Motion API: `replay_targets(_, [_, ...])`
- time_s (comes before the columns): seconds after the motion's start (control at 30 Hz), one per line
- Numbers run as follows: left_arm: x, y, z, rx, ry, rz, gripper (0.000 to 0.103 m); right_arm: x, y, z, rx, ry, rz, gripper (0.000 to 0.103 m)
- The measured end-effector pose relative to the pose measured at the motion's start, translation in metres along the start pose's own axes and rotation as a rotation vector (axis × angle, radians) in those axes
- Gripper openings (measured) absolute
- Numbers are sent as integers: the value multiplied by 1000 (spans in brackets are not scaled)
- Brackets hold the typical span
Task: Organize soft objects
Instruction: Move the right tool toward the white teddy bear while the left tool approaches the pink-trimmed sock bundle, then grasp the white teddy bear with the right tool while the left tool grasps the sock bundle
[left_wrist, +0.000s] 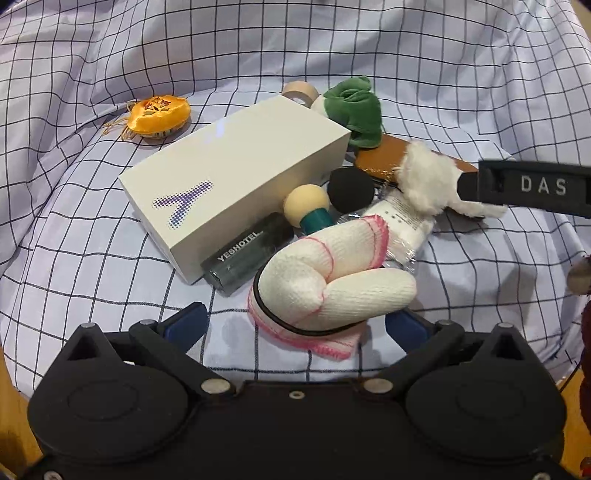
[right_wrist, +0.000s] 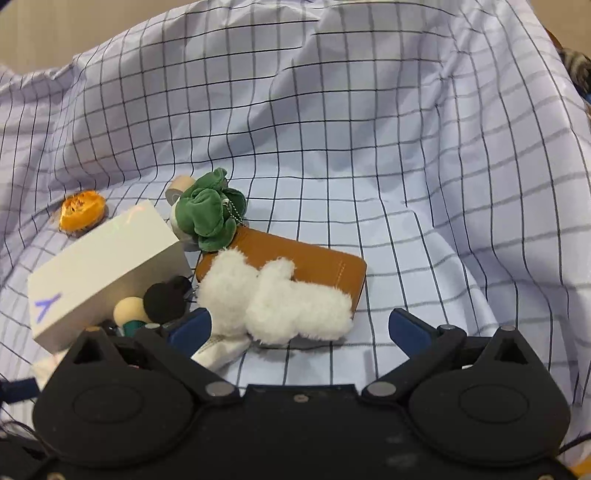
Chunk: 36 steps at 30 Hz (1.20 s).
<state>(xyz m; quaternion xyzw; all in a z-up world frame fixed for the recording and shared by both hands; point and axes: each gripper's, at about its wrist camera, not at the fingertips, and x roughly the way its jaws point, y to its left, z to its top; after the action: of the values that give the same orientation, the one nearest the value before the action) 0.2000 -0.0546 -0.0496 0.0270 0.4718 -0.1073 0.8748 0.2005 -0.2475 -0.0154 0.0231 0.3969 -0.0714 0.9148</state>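
Observation:
A white knitted glove bundle (left_wrist: 332, 280) with pink trim lies on the checked cloth, between the blue fingertips of my left gripper (left_wrist: 295, 323), which is open around it. A white fluffy plush (right_wrist: 280, 302) rests partly on a brown wallet (right_wrist: 314, 266). My right gripper (right_wrist: 299, 326) is open, with the plush's near end between its fingers. In the left wrist view one black finger (left_wrist: 532, 184) of the right gripper reaches in from the right and touches the plush (left_wrist: 428, 181). A green plush (left_wrist: 354, 107) and an orange satin pouch (left_wrist: 159, 114) lie farther back.
A white box (left_wrist: 236, 177) sits left of centre. Against it lie a dark YESHOTEL tube (left_wrist: 247, 251), a yellow-headed puff with teal handle (left_wrist: 306, 205) and a black foam ball (left_wrist: 351, 188). A tape roll (left_wrist: 299, 92) is behind. The wrinkled checked cloth (right_wrist: 406, 166) rises all around.

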Motion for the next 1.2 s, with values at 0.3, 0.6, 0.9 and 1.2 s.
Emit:
replay_targets(0.3, [10,11,4,-50,21,-55,99,28,12,1,-216,-3,-37,103])
replay_targets(0.6, [13,17,3,-78,29,-106,99,45,26,9,-340,-42,84,101])
replay_targets(0.9, [12,21,3,-99,7,-134,99,47,25,7,-263,8,223,49])
replay_targets(1.2, [5,13,7,-81,-26,-147,99,27,6,8,-132,-45,215,48])
